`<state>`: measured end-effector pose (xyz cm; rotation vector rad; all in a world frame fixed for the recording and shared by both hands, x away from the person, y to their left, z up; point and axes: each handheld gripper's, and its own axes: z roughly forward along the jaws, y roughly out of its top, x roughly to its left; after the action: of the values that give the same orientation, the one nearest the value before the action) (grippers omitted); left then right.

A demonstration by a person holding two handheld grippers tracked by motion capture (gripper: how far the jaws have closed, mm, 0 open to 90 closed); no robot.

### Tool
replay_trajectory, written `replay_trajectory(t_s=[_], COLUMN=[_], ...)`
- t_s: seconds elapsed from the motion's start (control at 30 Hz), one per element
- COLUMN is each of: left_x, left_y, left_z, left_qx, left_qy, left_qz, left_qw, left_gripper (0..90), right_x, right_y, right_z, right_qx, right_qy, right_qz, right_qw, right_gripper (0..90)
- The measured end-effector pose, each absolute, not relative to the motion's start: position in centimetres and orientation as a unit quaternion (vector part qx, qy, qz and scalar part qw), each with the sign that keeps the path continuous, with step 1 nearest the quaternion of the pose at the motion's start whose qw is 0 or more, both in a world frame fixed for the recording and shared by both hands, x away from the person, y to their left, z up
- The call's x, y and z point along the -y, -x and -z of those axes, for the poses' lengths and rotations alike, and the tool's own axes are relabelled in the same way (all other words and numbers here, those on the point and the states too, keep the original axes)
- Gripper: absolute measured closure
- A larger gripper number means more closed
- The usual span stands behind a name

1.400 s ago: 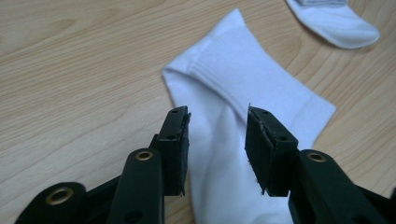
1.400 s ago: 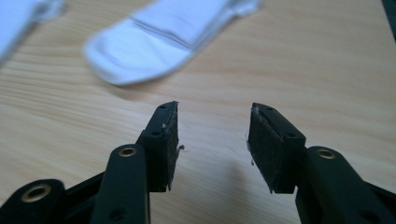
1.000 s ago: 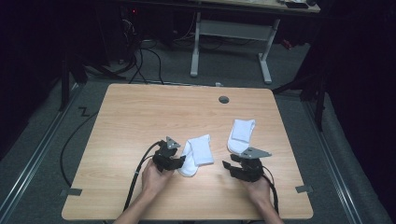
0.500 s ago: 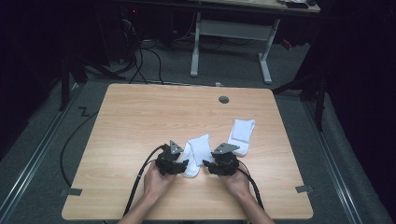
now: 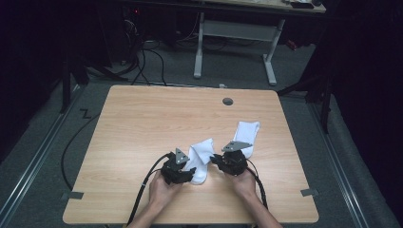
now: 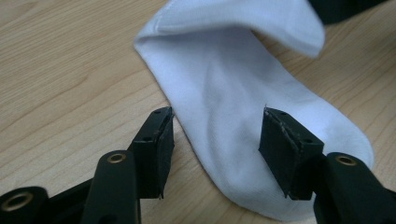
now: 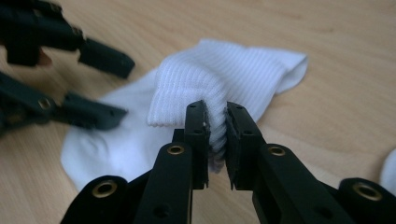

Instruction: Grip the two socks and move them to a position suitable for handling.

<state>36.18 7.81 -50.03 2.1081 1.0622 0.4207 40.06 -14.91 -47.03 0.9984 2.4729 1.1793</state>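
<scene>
A white sock lies on the wooden table between my two grippers. My left gripper is open, its jaws just widened and standing either side of the sock's toe without pressing it. The left gripper rests low over the table. My right gripper has just closed and is shut on the sock's ribbed cuff, which is bunched and lifted between the pads of the right gripper. The left gripper also appears beyond the sock in the right gripper view.
A second white sock lies flat just right of the right gripper. A round cable hole sits near the table's far edge. Black cables trail off the near edge. A desk frame stands beyond the table.
The right gripper moved left from beside the second sock to the first sock's cuff and closed on it. The left gripper stayed put at the toe.
</scene>
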Motion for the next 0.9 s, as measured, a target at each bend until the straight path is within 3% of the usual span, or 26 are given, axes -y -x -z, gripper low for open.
replay_trajectory(t_s=[0.33,0.67,0.87,0.9], left_x=[-7.1,-6.8,-6.7,-6.7], left_y=[-34.9,-34.4,-34.6,-34.6], left_z=[50.5,50.5,50.3,50.3], left_qx=[-0.388,-0.375,-0.381,-0.381], left_qy=[-0.82,-0.825,-0.827,-0.827], left_qz=[-0.168,-0.156,-0.15,-0.15], left_qw=[0.387,0.393,0.385,0.385], left_gripper=[45.8,46.9,44.6,43.8], right_x=[13.1,10.1,8.9,8.9], right_y=[-42.4,-46.1,-47.4,-47.4], right_z=[43.4,44.2,47.4,47.4], right_qx=[-0.834,-0.839,-0.844,-0.844], right_qy=[-0.345,-0.368,-0.385,-0.385], right_qz=[-0.402,-0.365,-0.335,-0.335], right_qw=[0.157,0.165,0.164,0.164], right_gripper=[79.1,75.7,55.0,55.0])
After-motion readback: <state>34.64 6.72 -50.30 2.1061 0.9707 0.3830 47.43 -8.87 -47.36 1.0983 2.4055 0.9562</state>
